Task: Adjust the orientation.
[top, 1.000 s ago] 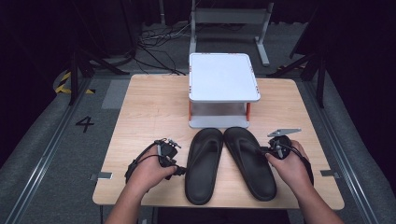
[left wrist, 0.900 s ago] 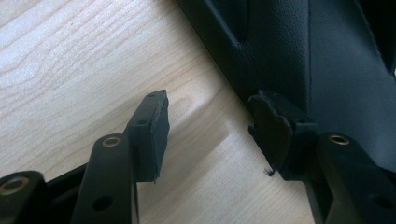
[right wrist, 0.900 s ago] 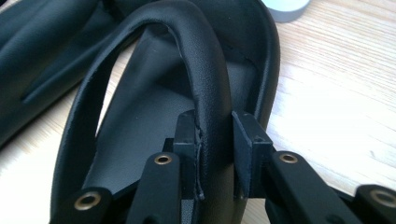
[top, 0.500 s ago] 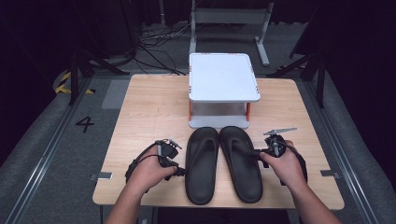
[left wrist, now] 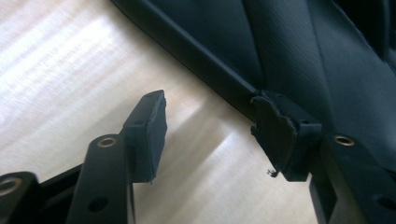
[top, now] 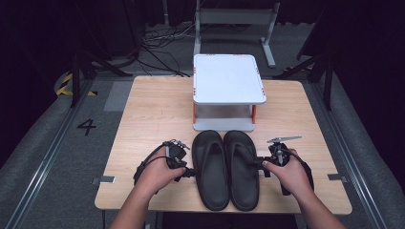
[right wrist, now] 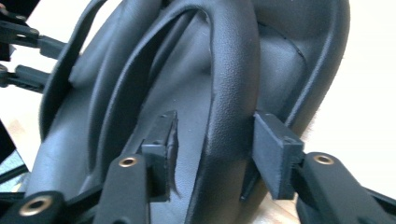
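Now both slippers lie side by side and touching on the table, soles down, just in front of the white two-tier stand. Compared with a second ago, the right slipper has been slid in against the left slipper; before, there was a clear gap between them and it sat askew.

My right gripper sits at the outer edge of the right slipper. Its jaws have just been opening: in the right gripper view they stand apart on either side of the slipper's strap, the pads no longer pressing it. So I read that as a release, the strap between the jaws but not held.

My left gripper is at the outer edge of the left slipper. Its jaws have also just been opening again; in the left gripper view they are fairly wide, one pad over bare wood, the other right at the slipper's rim, gripping nothing.

I judge the pairing step done: the two are aligned, and both tongs can back away outward.
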Available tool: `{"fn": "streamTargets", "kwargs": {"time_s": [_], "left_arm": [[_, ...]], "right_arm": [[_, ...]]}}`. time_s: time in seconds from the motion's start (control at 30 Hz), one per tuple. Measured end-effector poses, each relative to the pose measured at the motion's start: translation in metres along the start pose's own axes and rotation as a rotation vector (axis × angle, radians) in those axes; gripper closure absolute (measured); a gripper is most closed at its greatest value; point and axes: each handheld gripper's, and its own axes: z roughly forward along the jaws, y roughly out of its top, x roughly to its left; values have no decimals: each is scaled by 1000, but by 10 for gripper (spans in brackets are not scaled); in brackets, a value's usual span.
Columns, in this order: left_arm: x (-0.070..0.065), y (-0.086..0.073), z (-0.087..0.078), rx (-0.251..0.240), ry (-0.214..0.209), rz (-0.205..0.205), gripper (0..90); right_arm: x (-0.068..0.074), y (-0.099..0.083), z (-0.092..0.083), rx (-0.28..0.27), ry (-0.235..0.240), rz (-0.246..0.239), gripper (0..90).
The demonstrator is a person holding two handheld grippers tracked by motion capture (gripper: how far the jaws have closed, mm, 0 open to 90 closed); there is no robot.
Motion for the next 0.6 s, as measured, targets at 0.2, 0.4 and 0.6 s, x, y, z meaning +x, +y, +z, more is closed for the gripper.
{"fn": "streamTargets", "kwargs": {"time_s": [0.2,0.4,0.6], "left_arm": [[3,6,1,-4,-13,-5,439],[1,13,2,-114,11,33,514],[0,13,-3,-111,17,30,456]], "right_arm": [[2,-5,-3,0,-6,2,551],[4,-6,-4,2,-21,-36,511],[11,-3,-12,-33,-105,-140,472]]}}
